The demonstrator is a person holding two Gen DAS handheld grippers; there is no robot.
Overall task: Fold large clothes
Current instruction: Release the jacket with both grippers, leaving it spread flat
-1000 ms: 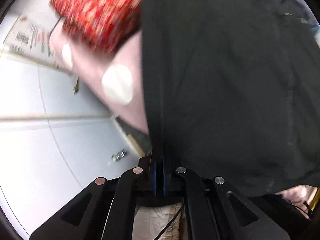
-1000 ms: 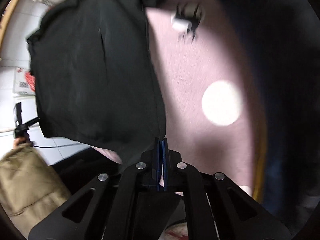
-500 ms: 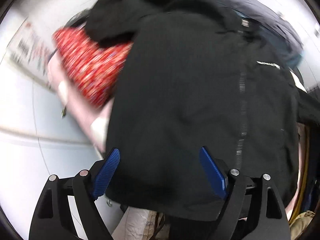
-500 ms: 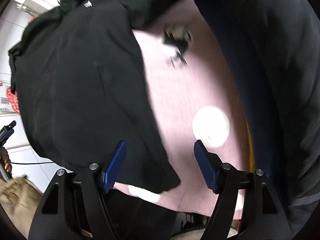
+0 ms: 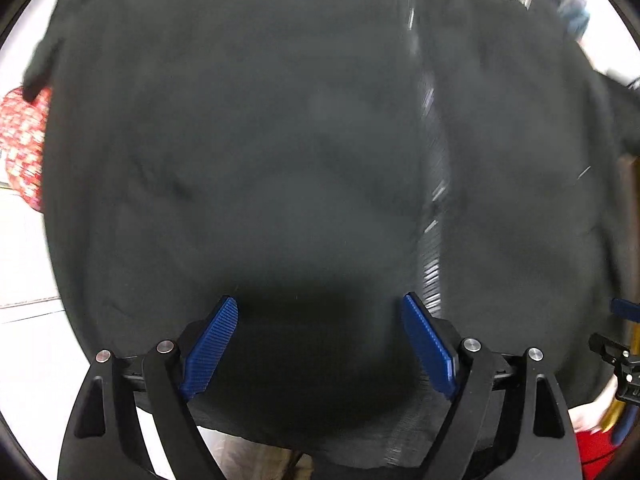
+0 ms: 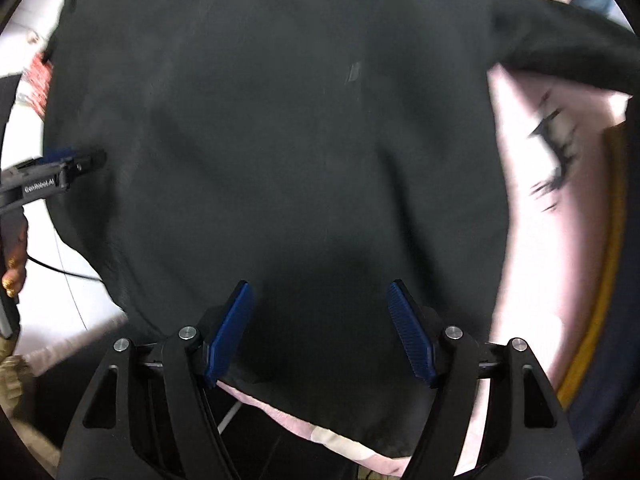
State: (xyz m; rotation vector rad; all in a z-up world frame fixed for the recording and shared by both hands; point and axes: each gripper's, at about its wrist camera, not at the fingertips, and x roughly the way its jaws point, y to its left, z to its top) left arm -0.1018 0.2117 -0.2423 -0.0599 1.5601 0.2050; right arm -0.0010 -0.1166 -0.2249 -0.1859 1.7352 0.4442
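The black garment (image 5: 280,160) has just been released: the left gripper (image 5: 320,344) and right gripper (image 6: 320,332), clenched on it a second ago, are now spread above it. It is laid flat over pink bedding (image 6: 520,240), so one fold appears completed.

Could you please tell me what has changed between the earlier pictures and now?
Both claws let go: a second ago each was pinched shut on the black garment's edge; now the left claw and right claw stand open over it, nothing between the pads. Both moved in over the garment, which now fills each view. It still lies on the pink cover; the red patterned cloth remains beside it.
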